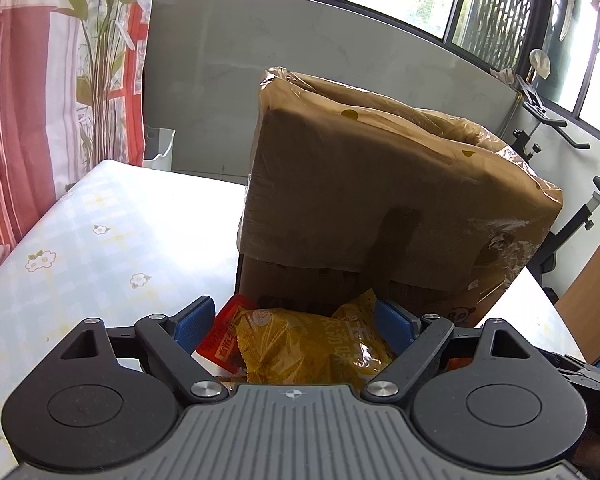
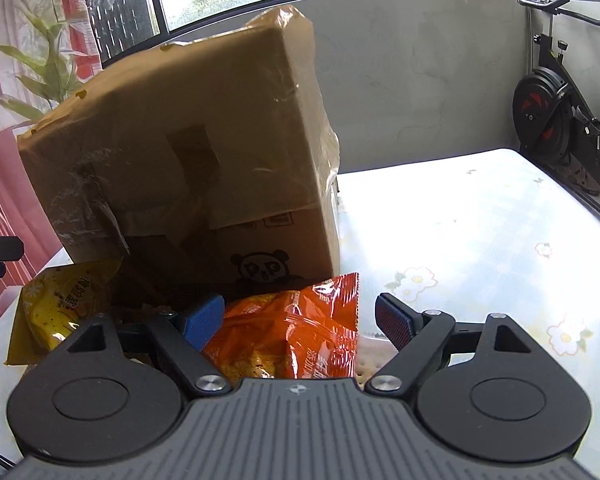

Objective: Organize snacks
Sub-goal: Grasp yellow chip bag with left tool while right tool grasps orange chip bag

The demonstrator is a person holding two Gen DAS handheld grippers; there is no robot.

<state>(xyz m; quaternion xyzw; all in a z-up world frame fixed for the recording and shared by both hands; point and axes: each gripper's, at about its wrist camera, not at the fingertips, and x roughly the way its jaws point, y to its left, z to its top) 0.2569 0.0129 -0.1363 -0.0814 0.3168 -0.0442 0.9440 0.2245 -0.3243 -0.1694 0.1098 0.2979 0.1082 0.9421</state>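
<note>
Left gripper (image 1: 294, 318) frames a yellow packet (image 1: 312, 348); right gripper (image 2: 300, 316), an orange packet (image 2: 296, 332).

The box (image 2: 188, 152) is matt brown cardboard wrapped in wrinkled glossy film. The yellow packet (image 1: 312, 348) and orange packet (image 2: 296, 332) are shiny crinkled plastic. The tablecloth (image 1: 100, 232) looks smooth and slightly glossy.

A pale floral-print tablecloth (image 1: 80, 240) covers the table. At ten o'clock hangs a red-and-white patterned curtain (image 1: 32, 92); a black exercise bike (image 2: 556, 120) stands at two o'clock before a grey concrete wall (image 2: 420, 80).
</note>
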